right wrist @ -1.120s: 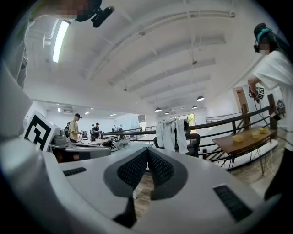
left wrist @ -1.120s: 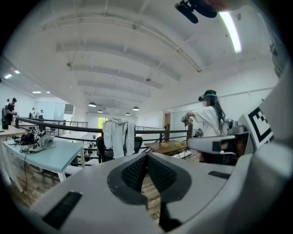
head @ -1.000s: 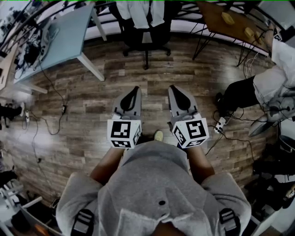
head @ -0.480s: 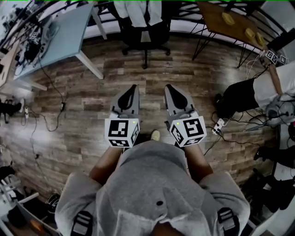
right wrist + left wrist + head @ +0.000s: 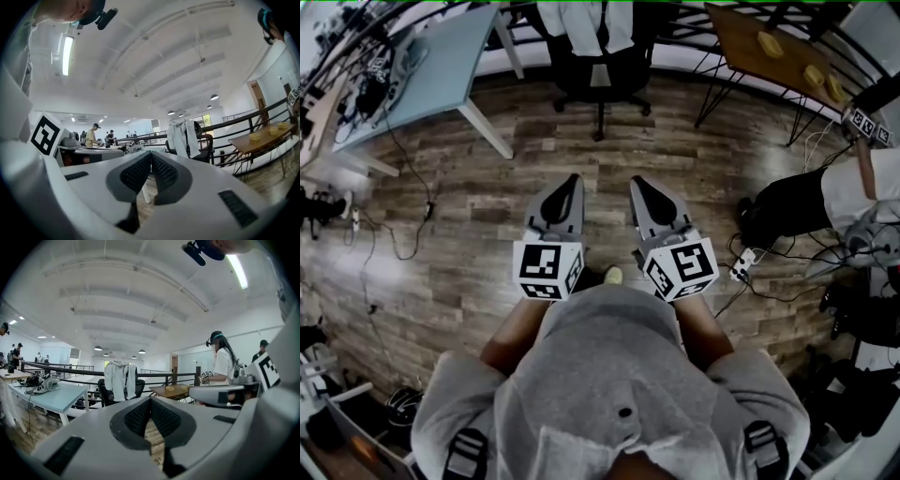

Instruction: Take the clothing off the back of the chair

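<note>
Count, from the head view.
- Black swivel office chair (image 5: 598, 70): 1.
- White cloth garment (image 5: 581, 23) draped on its back: 1.
- Grey plastic tongs: 2, left tongs (image 5: 573, 180) and right tongs (image 5: 635, 182).
- Black-and-white marker cubes (image 5: 548, 270): 2, one per tongs.
- Surfaces: 2, a pale blue rectangular surface (image 5: 441, 66) and a brown wooden surface (image 5: 742, 37).
- Yellow lumps (image 5: 769, 43) on the wooden one: 3.

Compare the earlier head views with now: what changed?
The grey right gripper swung its tip slightly toward the grey left gripper. Nothing was grasped or released. Both stay shut and empty; the white clothing still hangs on the black office chair.
</note>
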A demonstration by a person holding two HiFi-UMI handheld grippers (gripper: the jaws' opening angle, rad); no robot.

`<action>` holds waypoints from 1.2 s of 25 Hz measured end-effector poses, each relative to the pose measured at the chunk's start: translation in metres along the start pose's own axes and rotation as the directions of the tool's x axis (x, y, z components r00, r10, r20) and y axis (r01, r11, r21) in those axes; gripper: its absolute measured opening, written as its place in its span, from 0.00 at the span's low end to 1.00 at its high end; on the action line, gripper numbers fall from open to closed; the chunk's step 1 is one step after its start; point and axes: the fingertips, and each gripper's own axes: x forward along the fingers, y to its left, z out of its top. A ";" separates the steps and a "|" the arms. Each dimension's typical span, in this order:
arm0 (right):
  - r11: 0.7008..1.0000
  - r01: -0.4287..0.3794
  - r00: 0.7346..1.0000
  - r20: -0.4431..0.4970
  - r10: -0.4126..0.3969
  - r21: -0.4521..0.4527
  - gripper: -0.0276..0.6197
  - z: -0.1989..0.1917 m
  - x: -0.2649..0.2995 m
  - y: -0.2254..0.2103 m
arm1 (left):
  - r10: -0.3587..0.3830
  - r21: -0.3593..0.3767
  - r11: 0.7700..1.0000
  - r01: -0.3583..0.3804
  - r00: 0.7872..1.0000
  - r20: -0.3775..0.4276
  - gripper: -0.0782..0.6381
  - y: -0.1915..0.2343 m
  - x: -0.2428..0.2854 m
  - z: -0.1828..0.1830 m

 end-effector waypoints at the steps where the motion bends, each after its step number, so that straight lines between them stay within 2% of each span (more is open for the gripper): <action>1: 1.000 -0.006 1.000 0.003 0.006 0.003 0.07 0.000 -0.001 0.000 | -0.006 0.005 1.000 0.006 1.000 -0.003 0.12 -0.003 0.000 0.000; 13: 1.000 0.008 1.000 0.021 -0.008 -0.021 0.07 0.008 -0.002 -0.012 | -0.023 0.030 0.999 0.023 1.000 0.008 0.12 -0.018 0.009 0.003; 17: 0.999 0.032 0.999 0.035 -0.031 -0.021 0.07 0.011 0.005 -0.021 | -0.020 0.035 0.999 0.020 1.000 0.013 0.13 -0.013 0.018 0.004; 30: 1.000 0.010 1.000 0.028 -0.010 -0.003 0.07 0.008 0.043 -0.033 | -0.016 -0.001 1.000 0.016 0.999 0.028 0.12 0.014 0.048 0.008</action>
